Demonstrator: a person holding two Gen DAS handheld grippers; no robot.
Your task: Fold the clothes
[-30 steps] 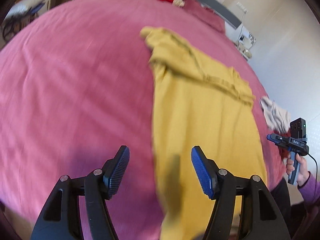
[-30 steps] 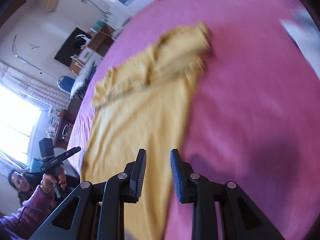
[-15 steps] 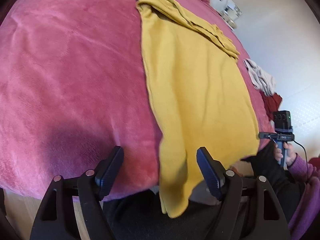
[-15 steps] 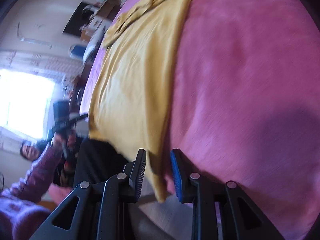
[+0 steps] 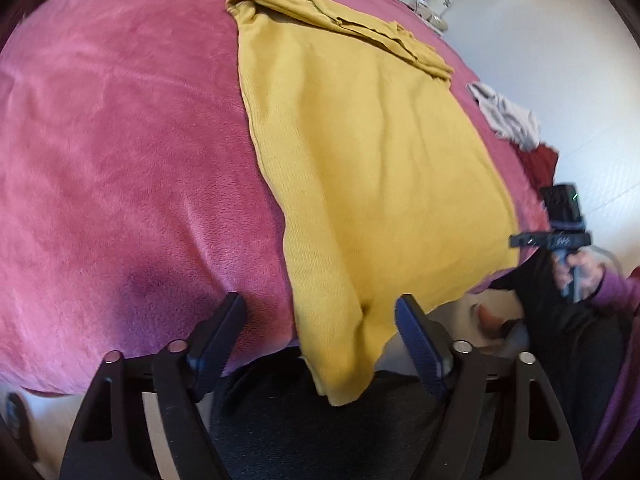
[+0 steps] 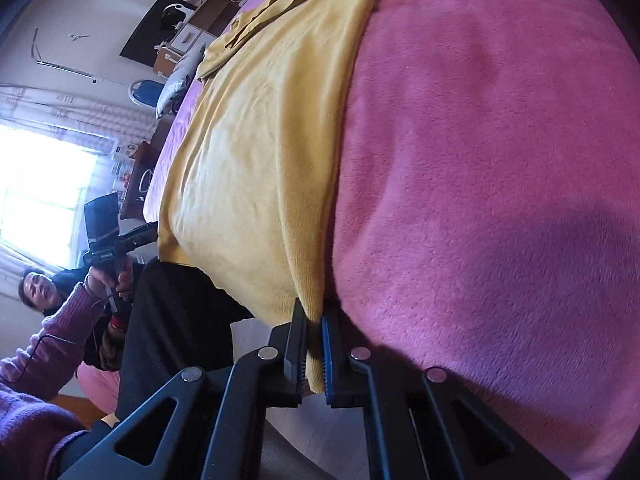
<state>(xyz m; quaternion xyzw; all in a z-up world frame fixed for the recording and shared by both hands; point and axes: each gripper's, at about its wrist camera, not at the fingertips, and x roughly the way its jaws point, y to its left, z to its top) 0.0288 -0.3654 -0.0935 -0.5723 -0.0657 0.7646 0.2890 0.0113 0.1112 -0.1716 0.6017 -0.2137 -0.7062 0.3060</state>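
A mustard-yellow top lies flat on the pink blanket, its sleeves folded across the far end and its hem hanging over the near bed edge. In the left wrist view my left gripper straddles one hanging hem corner; its jaws are closing and the pads stand clear of the cloth. In the right wrist view the yellow top runs to the other hem corner, where my right gripper is shut on the fabric at the bed edge. The right gripper also shows in the left wrist view, held in a hand.
A pale garment and a red one lie at the bed's right side. A person in a purple sleeve and dark trousers stands at the bed's foot. Furniture and a bright window line the far wall.
Both grippers dropped from over the top to its hem at the bed edge. The right jaws closed onto the hem corner. The left jaws widened, then narrowed around the other corner.
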